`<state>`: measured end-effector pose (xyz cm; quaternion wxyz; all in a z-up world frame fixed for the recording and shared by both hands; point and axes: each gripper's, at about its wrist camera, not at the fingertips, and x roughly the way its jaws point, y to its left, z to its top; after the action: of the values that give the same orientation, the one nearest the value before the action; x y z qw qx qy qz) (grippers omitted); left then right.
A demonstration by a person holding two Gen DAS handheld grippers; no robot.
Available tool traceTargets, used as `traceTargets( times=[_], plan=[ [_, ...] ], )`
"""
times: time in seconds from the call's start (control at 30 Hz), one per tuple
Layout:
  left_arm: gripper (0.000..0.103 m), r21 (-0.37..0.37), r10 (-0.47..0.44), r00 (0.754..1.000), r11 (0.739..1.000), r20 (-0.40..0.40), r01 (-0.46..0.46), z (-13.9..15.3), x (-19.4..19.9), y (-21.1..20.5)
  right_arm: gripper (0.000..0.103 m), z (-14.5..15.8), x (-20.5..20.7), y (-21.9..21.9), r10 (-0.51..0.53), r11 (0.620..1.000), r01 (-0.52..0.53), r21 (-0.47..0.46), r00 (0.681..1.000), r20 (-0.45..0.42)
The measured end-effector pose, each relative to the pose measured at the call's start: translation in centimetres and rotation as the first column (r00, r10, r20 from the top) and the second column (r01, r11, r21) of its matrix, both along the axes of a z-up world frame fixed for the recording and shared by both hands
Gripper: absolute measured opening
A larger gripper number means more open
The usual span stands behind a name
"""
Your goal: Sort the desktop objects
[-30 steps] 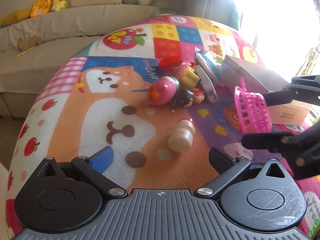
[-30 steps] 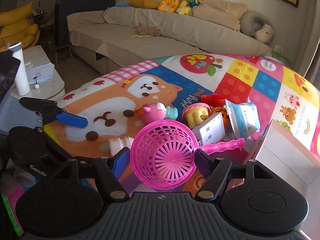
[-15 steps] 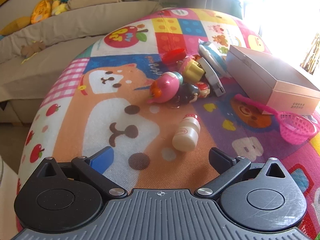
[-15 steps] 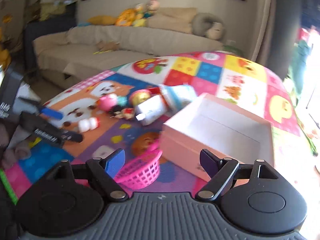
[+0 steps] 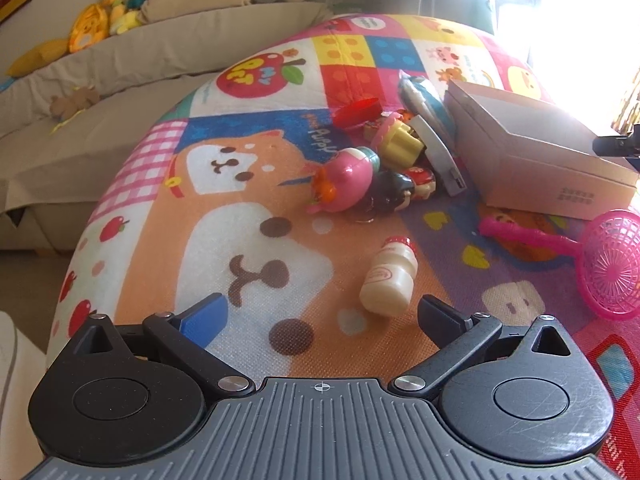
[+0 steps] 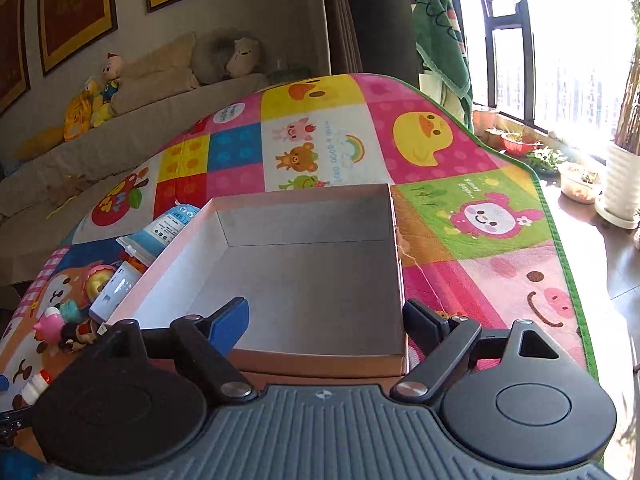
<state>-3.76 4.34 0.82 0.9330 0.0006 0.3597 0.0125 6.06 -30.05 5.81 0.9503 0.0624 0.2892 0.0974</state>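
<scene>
A bright cartoon play mat (image 5: 248, 216) covers the surface, with a beige sofa (image 5: 160, 52) behind it and sunlit windows (image 6: 560, 60) off to the right.

The left gripper (image 5: 322, 314) hangs over the mat with its jaws wide apart and nothing between them. Just ahead of its right finger a small milk bottle (image 5: 389, 276) lies on its side. Farther right of that, a pink strainer (image 5: 610, 268) lies on the mat, its handle pointing back toward the box. Beyond the bottle sits a heap of toys: a pink round toy (image 5: 346, 184), a dark figure (image 5: 392, 194), a yellow cup (image 5: 400, 144) and a red lid (image 5: 356, 112). A grey card (image 5: 440, 156) and a blue packet (image 5: 424, 100) lean at the far side of the heap, against the box (image 5: 532, 164) ahead and to the right.

The right gripper (image 6: 326, 320) is at the near edge of that same box (image 6: 304, 264), its jaws opening and nothing between them. The box is open-topped, and its pale inside lies straight ahead of the fingers. To the left of it the toy heap (image 6: 76, 324) shows, with the packet (image 6: 168, 228) beyond.
</scene>
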Motion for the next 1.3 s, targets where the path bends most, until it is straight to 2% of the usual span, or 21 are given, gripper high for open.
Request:
traceTargets(
  times=[0.07, 0.17, 0.23, 0.3, 0.37, 0.4, 0.47, 0.53, 0.6, 0.7, 0.9, 0.93, 1.0, 1.07, 1.1, 1.27, 1.3],
  plan=[
    [0.103, 0.008, 0.000, 1.000, 1.000, 0.005, 0.000, 0.1, -0.1, -0.1, 0.084, 0.2, 0.2, 1.5, 0.055, 0.998, -0.055, -0.009, 0.998, 0.010],
    [0.103, 0.022, 0.002, 1.000, 1.000, 0.010, -0.002, 0.1, -0.3, -0.1, 0.084, 1.3, -1.9, 3.7, 0.118, 0.984, -0.102, -0.144, 0.987, 0.111],
    [0.103, 0.021, 0.003, 1.000, 1.000, 0.011, -0.003, 0.1, -0.2, 0.0, 0.088, 2.0, -3.8, 4.8, 0.226, 0.959, -0.198, -0.205, 0.966, 0.125],
    [0.103, 0.020, 0.005, 1.000, 1.000, 0.012, -0.005, 0.1, -0.1, 0.1, 0.091, 2.0, -5.6, 5.8, 0.348, 0.915, -0.320, -0.247, 0.934, 0.083],
    [0.103, 0.021, 0.004, 1.000, 1.000, 0.014, -0.004, 0.1, 0.1, 0.0, 0.095, 1.2, -7.0, 7.3, 0.443, 0.853, -0.414, -0.318, 0.896, 0.022],
    [0.103, 0.022, 0.002, 1.000, 1.000, 0.016, -0.002, 0.1, 0.0, -0.1, 0.095, 0.7, -7.6, 8.0, 0.473, 0.821, -0.445, -0.357, 0.881, -0.011],
    [0.103, 0.021, -0.008, 1.000, 1.000, 0.020, 0.007, 0.3, -0.1, -0.3, 0.095, -0.5, -7.8, 9.1, 0.495, 0.782, -0.478, -0.401, 0.866, -0.066],
    [0.103, 0.026, -0.019, 1.000, 0.999, 0.023, 0.019, 0.3, -0.3, -0.4, 0.095, -1.4, -7.0, 9.4, 0.472, 0.783, -0.469, -0.407, 0.876, -0.102],
    [0.103, 0.044, -0.022, 0.999, 0.999, 0.024, 0.020, 0.3, -0.3, -0.5, 0.095, -1.9, -6.1, 9.0, 0.438, 0.808, -0.451, -0.379, 0.890, -0.126],
    [0.103, 0.082, 0.000, 1.000, 0.997, 0.022, -0.002, 0.3, 0.0, -0.1, 0.095, -2.0, -5.8, 8.2, 0.425, 0.837, -0.447, -0.317, 0.895, -0.139],
    [0.103, 0.158, 0.046, 0.998, 0.986, 0.044, -0.053, 0.7, 0.3, 1.0, 0.095, -2.1, -7.0, 7.5, 0.424, 0.841, -0.443, -0.309, 0.896, -0.129],
    [0.103, 0.148, 0.044, 0.998, 0.988, 0.049, -0.051, 0.8, 0.2, 1.1, 0.095, -2.1, -7.1, 7.4, 0.419, 0.845, -0.437, -0.309, 0.899, -0.126],
    [0.103, 0.058, -0.013, 0.998, 0.998, 0.058, 0.010, 1.3, -0.2, 1.4, 0.095, -2.1, -7.3, 7.2, 0.412, 0.848, -0.427, -0.315, 0.904, -0.119],
    [0.103, -0.033, -0.082, 0.995, 0.996, 0.056, 0.083, 1.6, -0.4, 1.0, 0.095, -2.1, -7.5, 7.1, 0.412, 0.847, -0.427, -0.318, 0.904, -0.115],
    [0.103, -0.053, -0.105, 0.993, 0.993, 0.058, 0.108, 1.6, -0.4, 0.4, 0.095, -2.1, -7.5, 7.1, 0.415, 0.845, -0.429, -0.319, 0.902, -0.115],
    [0.101, -0.005, -0.134, 0.989, 0.991, 0.059, 0.134, 1.2, 0.5, -2.5, 0.095, -2.0, -7.7, 7.4, 0.434, 0.826, -0.442, -0.350, 0.895, -0.104],
    [0.095, 0.005, -0.127, 0.990, 0.992, 0.055, 0.127, 1.1, 0.8, -2.9, 0.095, -2.0, -7.8, 7.5, 0.439, 0.820, -0.444, -0.361, 0.893, -0.101]
  ],
)
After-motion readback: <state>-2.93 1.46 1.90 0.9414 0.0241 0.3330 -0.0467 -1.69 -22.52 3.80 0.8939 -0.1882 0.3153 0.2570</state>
